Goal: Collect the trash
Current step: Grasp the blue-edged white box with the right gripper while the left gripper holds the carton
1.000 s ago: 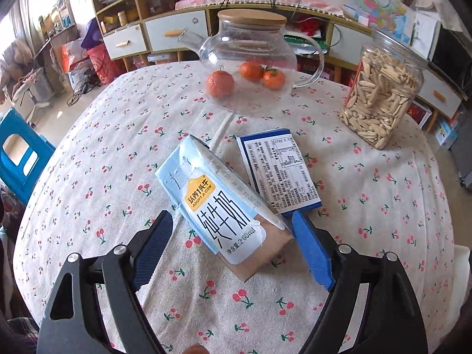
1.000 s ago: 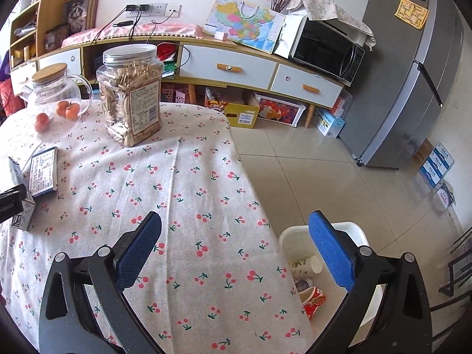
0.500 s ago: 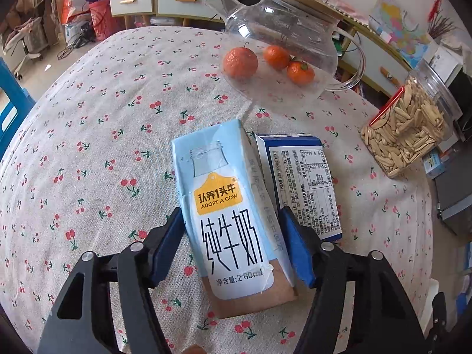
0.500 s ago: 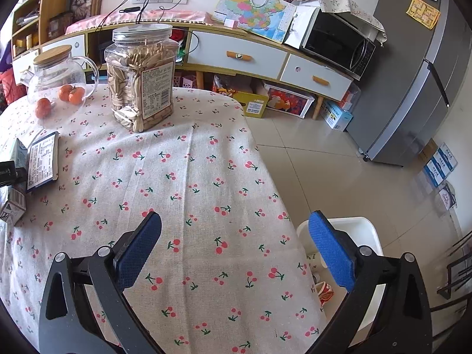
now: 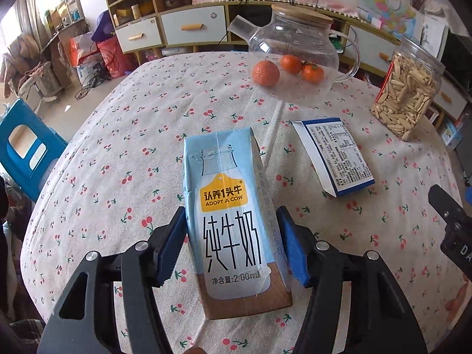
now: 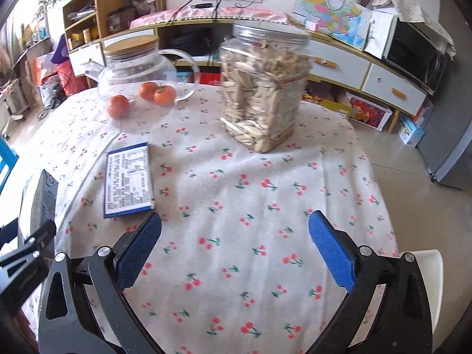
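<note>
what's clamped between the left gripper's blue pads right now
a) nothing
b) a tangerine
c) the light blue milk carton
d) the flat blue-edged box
c, the left gripper's blue pads press both sides of the milk carton, while the flat blue-edged box lies apart on the cherry tablecloth.

Home living room: microwave [image 6: 413, 56], fridge [image 6: 451, 135], cherry-print tablecloth [image 6: 236, 194].

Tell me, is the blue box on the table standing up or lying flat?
Lying flat. The blue box rests on its broad side on the tablecloth, its printed label facing up in both views.
</note>
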